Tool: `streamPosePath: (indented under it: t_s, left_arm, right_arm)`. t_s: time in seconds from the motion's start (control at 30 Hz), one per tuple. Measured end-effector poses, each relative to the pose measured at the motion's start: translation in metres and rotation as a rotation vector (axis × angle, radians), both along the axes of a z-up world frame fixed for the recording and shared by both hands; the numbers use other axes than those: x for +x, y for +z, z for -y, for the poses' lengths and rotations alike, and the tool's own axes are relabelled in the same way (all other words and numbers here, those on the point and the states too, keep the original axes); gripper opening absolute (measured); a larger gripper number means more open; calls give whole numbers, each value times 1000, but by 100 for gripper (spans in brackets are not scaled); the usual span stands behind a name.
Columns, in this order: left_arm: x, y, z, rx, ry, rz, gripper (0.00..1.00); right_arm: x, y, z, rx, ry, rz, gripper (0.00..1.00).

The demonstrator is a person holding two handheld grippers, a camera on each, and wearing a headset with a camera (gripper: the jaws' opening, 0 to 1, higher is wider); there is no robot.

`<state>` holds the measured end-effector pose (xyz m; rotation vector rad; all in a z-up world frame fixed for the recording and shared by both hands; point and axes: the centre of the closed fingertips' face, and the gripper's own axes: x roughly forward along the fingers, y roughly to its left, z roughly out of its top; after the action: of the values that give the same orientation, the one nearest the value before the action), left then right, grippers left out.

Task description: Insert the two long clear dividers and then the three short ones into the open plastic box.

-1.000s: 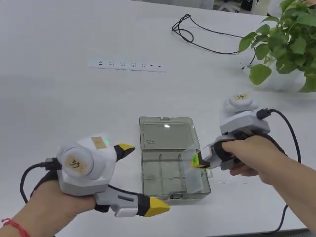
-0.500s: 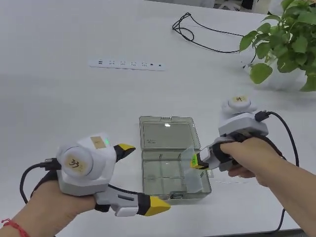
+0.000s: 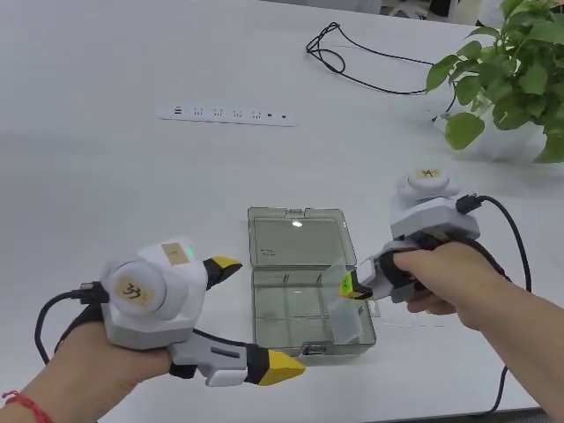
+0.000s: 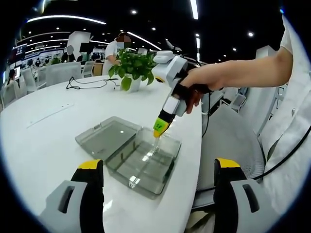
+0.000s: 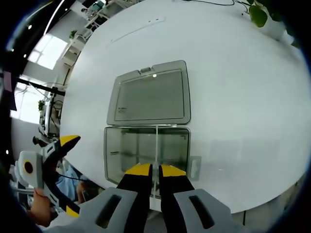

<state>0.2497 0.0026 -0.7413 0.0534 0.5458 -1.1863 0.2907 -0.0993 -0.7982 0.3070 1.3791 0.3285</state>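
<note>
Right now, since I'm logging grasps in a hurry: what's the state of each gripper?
Left gripper: open, holding nothing.
Right gripper: shut on a thin clear plastic divider, over the open grey transparent plastic box.

Clear divider in right gripper, over box

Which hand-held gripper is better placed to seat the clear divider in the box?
Right. The right hand-held gripper is shut on the clear plastic divider over the open grey plastic box; the left hand-held gripper is open and holds nothing.
</note>
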Motion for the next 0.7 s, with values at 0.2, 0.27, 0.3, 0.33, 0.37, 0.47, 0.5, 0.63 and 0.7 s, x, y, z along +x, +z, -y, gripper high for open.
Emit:
streamPosePath:
  t_s: [0.2, 0.27, 0.3, 0.33, 0.37, 0.47, 0.5, 0.63, 0.7]
  left_arm:
    - [0, 0, 1, -1, 1, -1, 96]
    - [0, 0, 1, -2, 2, -1, 96]
    - [1, 0, 0, -1, 2, 0, 96]
    - [1, 0, 0, 0, 2, -1, 96]
    - [1, -1, 0, 0, 3, -6, 96]
    - [0, -1, 0, -1, 1, -4, 96]
    - [0, -1, 0, -1, 1, -4, 96]
    - [0, -1, 0, -1, 2, -3, 96]
    - [1, -1, 0, -3, 1, -1, 96]
  right_arm:
    - [0, -1, -1, -4, 7, 0, 6]
    - [-1, 0, -1, -4, 8, 3, 6]
    - [-1, 0, -1, -3, 8, 3, 6]
    - [-2, 0, -2, -1, 6, 3, 6]
    - [-2, 0, -2, -1, 6, 2, 6]
    - [-2, 0, -2, -3, 9, 3, 6]
    - [-2, -1, -1, -6, 14, 6, 6]
    - [-3, -2, -2, -19, 30, 14, 7]
    - [-4, -2, -4, -17, 34, 15, 7]
